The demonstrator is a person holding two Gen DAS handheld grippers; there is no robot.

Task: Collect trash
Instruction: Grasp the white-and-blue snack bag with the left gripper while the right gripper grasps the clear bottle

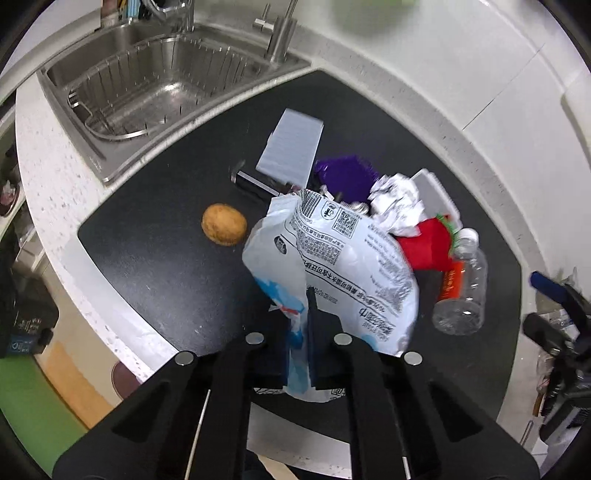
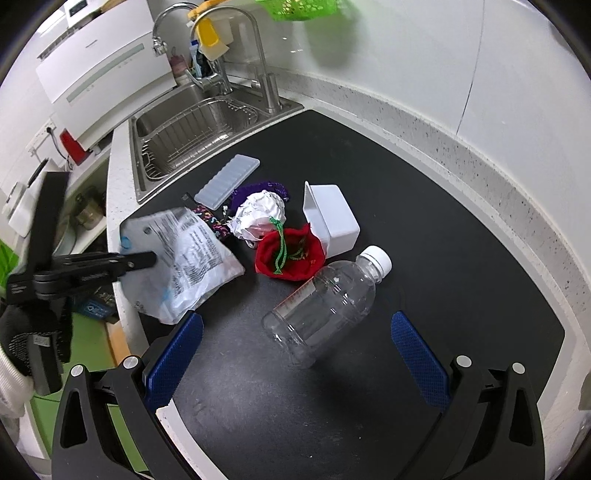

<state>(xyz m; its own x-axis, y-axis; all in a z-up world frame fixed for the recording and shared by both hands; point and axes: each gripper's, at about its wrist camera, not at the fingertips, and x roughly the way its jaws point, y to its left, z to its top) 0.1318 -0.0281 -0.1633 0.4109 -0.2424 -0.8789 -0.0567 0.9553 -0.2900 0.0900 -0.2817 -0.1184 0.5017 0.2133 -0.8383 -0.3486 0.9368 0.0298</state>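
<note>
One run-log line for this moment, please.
left claw: shut on white printed plastic bag | right claw: open over clear plastic bottle | bottle: lying on black mat

Steel sink [image 2: 192, 125] with wire basket inset, tall faucet [image 2: 255, 55] at its rim. Potato [image 1: 224, 224] alone on black mat [image 2: 424, 206]. Pale ice tray [image 2: 227, 180] beside sink. Green basket [image 2: 303, 9] on wall.

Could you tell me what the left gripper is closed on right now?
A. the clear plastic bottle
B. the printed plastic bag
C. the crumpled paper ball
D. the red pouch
B: in the left wrist view the left gripper pinches the edge of the printed plastic bag, while the clear plastic bottle lies free on the black mat.
</note>
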